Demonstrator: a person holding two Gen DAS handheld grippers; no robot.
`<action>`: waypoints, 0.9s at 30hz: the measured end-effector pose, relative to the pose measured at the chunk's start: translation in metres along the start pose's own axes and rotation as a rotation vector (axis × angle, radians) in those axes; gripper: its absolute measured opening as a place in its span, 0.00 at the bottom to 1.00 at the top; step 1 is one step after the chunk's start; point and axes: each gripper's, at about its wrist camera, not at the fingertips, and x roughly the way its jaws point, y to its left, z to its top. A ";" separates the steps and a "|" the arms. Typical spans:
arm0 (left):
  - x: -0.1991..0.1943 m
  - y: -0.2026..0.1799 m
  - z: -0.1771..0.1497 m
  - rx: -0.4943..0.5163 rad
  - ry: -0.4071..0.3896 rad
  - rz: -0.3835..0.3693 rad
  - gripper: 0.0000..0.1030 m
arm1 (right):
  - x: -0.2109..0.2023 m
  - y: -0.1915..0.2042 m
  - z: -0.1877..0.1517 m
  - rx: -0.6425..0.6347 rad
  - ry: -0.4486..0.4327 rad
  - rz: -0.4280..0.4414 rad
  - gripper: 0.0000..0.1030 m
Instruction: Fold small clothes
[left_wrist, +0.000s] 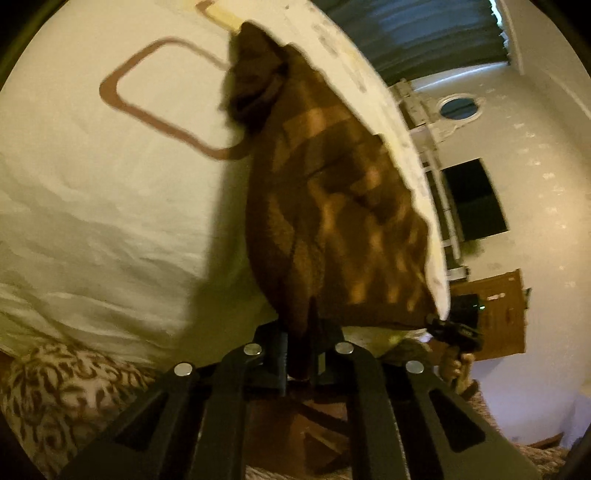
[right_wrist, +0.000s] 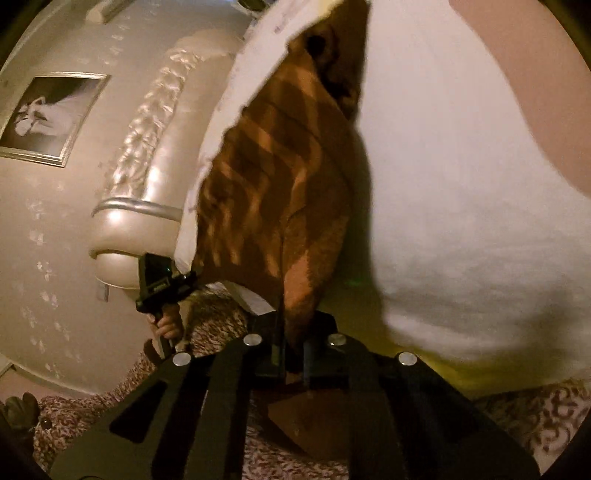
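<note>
A small brown garment (left_wrist: 332, 206) with a lighter diamond pattern lies lengthwise on the white bed sheet (left_wrist: 110, 206), its near edge lifted. In the left wrist view, my left gripper (left_wrist: 299, 332) is shut on the garment's near left corner, and the cloth bunches between its fingers. The right gripper (left_wrist: 436, 321) shows at the garment's near right corner, held by a hand. In the right wrist view, my right gripper (right_wrist: 295, 325) is shut on that corner of the garment (right_wrist: 273, 177). The left gripper (right_wrist: 190, 277) appears at the other corner. The far end of the garment is crumpled.
A brown rectangular outline (left_wrist: 147, 96) marks the sheet left of the garment. A patterned cover (left_wrist: 66, 387) lies below the bed's near edge. A padded headboard (right_wrist: 147, 184) and a framed picture (right_wrist: 48, 114) stand at one side, and wooden furniture (left_wrist: 498, 310) at the other.
</note>
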 end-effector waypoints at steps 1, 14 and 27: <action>-0.007 -0.004 -0.002 0.007 -0.011 -0.014 0.08 | -0.007 0.005 -0.002 -0.005 -0.019 0.015 0.05; -0.103 -0.066 -0.048 0.050 -0.204 -0.329 0.08 | -0.079 0.056 -0.040 -0.006 -0.160 0.235 0.04; -0.083 -0.077 0.062 -0.036 -0.326 -0.348 0.08 | -0.068 0.083 0.055 -0.041 -0.278 0.293 0.04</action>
